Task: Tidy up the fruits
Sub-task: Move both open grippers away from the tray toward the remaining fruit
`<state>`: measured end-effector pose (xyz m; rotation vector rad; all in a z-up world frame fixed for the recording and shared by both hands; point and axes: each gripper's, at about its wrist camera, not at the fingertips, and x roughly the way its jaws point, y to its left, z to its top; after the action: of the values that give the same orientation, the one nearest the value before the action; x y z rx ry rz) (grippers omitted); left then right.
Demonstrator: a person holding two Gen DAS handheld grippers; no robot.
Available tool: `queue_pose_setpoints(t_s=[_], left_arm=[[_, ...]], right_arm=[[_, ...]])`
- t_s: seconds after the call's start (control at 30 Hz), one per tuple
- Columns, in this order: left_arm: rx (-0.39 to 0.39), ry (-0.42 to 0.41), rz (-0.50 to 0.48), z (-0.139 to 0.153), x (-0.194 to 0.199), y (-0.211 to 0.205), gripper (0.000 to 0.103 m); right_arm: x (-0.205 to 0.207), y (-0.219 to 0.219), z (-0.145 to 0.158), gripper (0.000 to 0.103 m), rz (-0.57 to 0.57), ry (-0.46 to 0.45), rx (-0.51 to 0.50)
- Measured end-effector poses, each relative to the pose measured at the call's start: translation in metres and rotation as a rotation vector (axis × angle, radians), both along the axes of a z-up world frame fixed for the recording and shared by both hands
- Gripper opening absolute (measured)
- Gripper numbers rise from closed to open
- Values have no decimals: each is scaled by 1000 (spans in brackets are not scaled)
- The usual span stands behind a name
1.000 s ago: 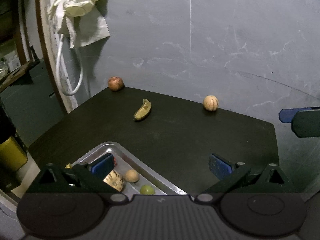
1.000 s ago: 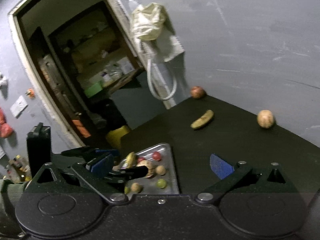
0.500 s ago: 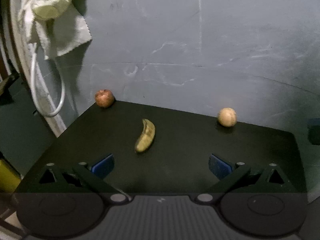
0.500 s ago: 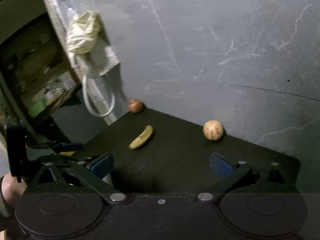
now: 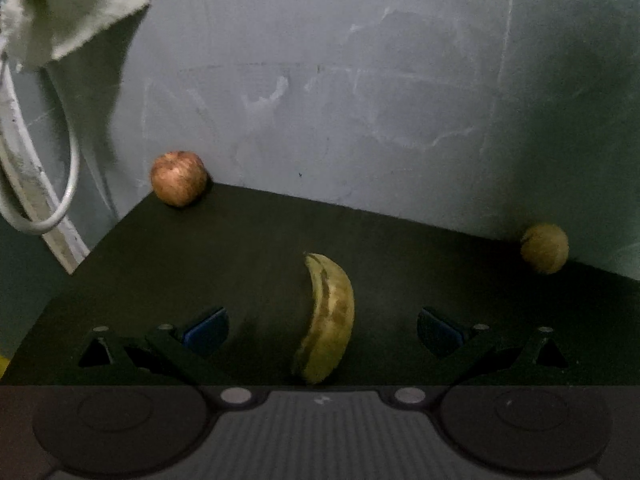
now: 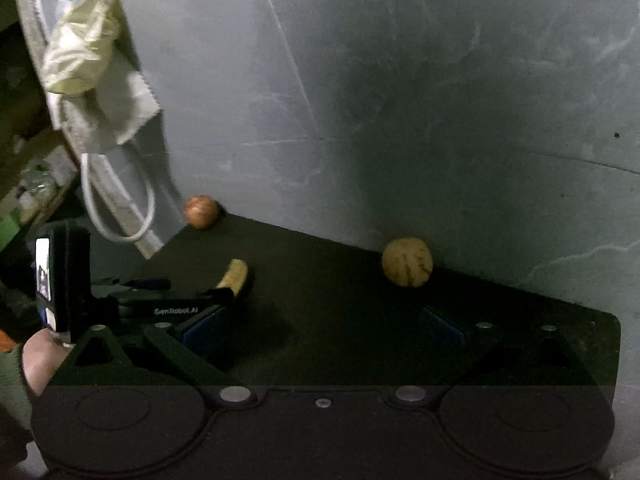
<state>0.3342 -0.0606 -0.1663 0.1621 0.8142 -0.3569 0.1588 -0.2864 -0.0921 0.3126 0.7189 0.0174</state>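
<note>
Since the earlier frames the left tongs (image 5: 323, 330) have swung off the metal tray, which is now out of sight, and come in over the dark table (image 5: 248, 248) until the banana (image 5: 328, 320) lies between their two blue pads; the right tongs (image 6: 323, 330) have likewise turned from the doorway toward the wall.

In the left wrist view the banana sits at lower centre of the frame, lengthwise between the fingers, with a clear gap to each blue pad (image 5: 206, 330). The left tongs are spread wide and grip nothing yet. That lengthwise line-up looks deliberate: closing now would probably pinch the fruit across its narrow body, not end to end.

The apple (image 5: 179, 178) rests at upper left, at the table's far corner against the grey wall (image 5: 360, 100), and the round yellowish fruit (image 5: 545, 248) sits at right, also touching the wall. Both probably stay put there because the wall stops them rolling.

In the right wrist view the right tongs are also spread and empty, held back from the round yellowish fruit (image 6: 407, 262), which appears just above and between their pads. The left tongs (image 6: 188, 304) show at lower left, reaching to the banana (image 6: 235, 274). A pale cloth (image 6: 92, 76) and white cord (image 6: 120, 208) hang at upper left, well clear of the fruit.
</note>
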Motion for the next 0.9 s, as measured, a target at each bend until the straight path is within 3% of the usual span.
queue_pose_setpoints(t_s=[0.27, 0.5, 0.73, 0.77, 0.9], left_arm=[[-6, 20, -20, -17, 18, 1, 96], [-7, 32, -55, -24, 22, 0, 70], [-8, 29, -81, -27, 23, -3, 64], [-6, 27, -85, -28, 24, -4, 62], [25, 38, -103, -30, 24, -8, 34]], right_arm=[[16, 10, -10, 102, -35, 20, -20], [21, 12, -14, 101, -54, 28, -50], [28, 14, -23, 100, -63, 45, -63], [28, 14, -23, 100, -63, 45, -65], [30, 15, -25, 98, -68, 49, -72]])
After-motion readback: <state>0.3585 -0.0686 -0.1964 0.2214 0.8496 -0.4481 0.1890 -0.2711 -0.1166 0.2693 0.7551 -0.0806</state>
